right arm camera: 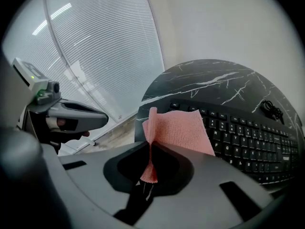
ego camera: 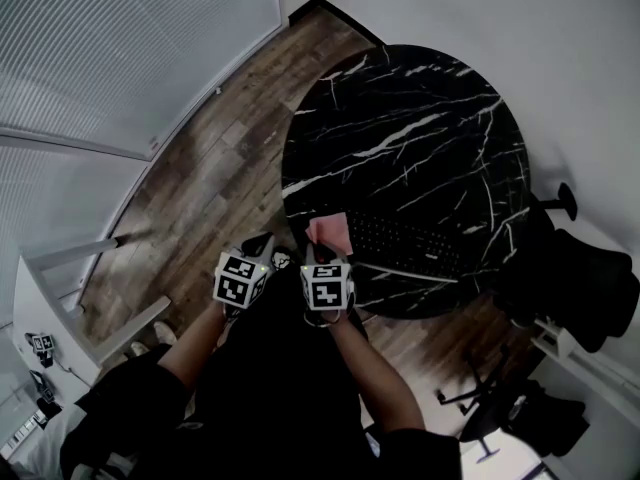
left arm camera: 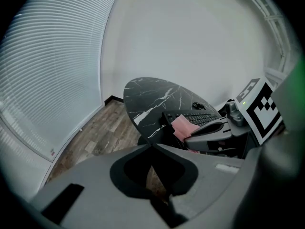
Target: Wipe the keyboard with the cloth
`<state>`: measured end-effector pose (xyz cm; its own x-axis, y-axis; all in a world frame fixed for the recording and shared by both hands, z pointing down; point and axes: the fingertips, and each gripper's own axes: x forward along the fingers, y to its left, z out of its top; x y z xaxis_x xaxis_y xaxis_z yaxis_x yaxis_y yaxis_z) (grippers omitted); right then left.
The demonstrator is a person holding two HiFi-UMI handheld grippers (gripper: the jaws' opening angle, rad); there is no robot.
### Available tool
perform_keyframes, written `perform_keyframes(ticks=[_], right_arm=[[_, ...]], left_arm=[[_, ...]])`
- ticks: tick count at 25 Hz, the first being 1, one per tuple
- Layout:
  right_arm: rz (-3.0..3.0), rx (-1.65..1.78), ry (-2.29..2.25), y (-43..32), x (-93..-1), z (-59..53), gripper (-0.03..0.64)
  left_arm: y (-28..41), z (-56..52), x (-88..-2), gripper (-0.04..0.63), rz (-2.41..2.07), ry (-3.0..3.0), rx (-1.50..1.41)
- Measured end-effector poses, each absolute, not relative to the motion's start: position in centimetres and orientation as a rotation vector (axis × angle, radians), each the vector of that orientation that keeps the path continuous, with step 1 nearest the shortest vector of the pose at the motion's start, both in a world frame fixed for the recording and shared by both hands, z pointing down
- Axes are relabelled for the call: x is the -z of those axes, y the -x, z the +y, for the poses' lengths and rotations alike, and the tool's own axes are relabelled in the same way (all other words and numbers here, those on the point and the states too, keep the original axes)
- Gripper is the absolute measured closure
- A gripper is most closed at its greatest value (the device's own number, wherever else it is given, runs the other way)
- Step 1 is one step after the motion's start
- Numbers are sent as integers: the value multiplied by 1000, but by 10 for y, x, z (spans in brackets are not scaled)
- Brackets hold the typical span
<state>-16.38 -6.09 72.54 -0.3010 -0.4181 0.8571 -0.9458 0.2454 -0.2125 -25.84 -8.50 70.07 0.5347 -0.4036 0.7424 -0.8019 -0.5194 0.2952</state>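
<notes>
Brown plank flooring (ego camera: 210, 178) with a worn, streaky grain runs under a round table (ego camera: 400, 128) whose top is glossy black stone crossed by thin white veins. Pale slatted blinds (ego camera: 120, 48) curve along one side and a plain white wall (ego camera: 560, 58) closes the other. A black office chair (ego camera: 590, 288) stands just off the table's far side. On the near part of the tabletop lies the keyboard (ego camera: 410, 243), a long, flat, matte black slab with rows of low square keys bearing white letters. A small coil of black cable (right arm camera: 269, 108) rests on the stone beyond it. The right gripper (right arm camera: 150, 149), a smooth grey plastic shell, has its jaws pressed together on the lower corner of the cloth (right arm camera: 178, 130). This is a thin pink square with a fine woven weave, folded at the pinch and fanning upward over the keyboard's left end. Whether its free edge touches the keys cannot be told. The left gripper (left arm camera: 152, 148) hangs beside it, off the table's edge above the floor, its jaws meeting at the tips with nothing held between them.
</notes>
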Motion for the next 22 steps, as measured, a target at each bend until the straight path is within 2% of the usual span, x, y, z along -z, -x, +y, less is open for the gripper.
perform_keyframes(ticks=[8, 17, 22], right_arm=[[-1869, -985, -1181, 183, -710, -63, 609], [-2163, -934, -1182, 213, -620, -112, 609], [-2242, -1115, -1180, 212, -620, -135, 609]], left_arm=[[261, -94, -682, 598, -991, -2172, -776], [284, -116, -661, 598, -1098, -2147, -693], [283, -111, -659, 598, -1129, -2130, -678]])
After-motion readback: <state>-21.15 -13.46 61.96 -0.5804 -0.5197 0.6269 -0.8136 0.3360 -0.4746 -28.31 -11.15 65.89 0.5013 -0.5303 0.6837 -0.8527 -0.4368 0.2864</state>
